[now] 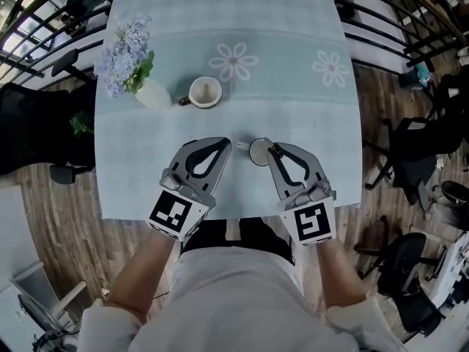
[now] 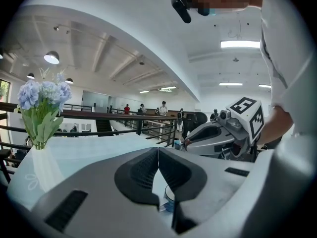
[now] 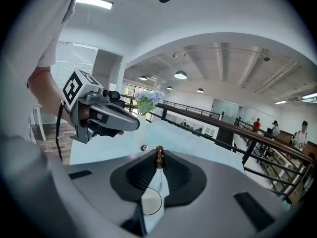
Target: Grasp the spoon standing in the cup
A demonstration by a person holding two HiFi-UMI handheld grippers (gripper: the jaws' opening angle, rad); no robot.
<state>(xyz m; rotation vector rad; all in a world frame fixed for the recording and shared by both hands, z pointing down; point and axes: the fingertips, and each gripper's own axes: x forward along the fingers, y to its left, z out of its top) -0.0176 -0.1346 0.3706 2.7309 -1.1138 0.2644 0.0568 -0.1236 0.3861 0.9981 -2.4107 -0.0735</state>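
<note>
Near the worktop's (image 1: 293, 101) front edge, the cup (image 1: 259, 151) holds the spoon (image 3: 159, 158) upright. The right tongs (image 1: 272, 149), nearer and just above, seem to pinch its brown-tipped handle. The left tongs (image 1: 224, 144), pressed together and empty, wait beside the cup.

**Cup** (image 1: 256, 152): in the head view its right rim is covered by the tips of the right gripper (image 1: 270, 147). In the left gripper view only a sliver shows below the closed jaws of the left gripper (image 2: 158, 150).

**Spoon** (image 3: 159, 156): the brown handle knob is pinched above the cup, and its lower end is too faint to tell.

**Mug** (image 1: 205, 92), beyond the cup: contents indiscernible.

**Table** (image 1: 293, 108): the edge nearer than the cup is partly hidden by both grippers.
</note>
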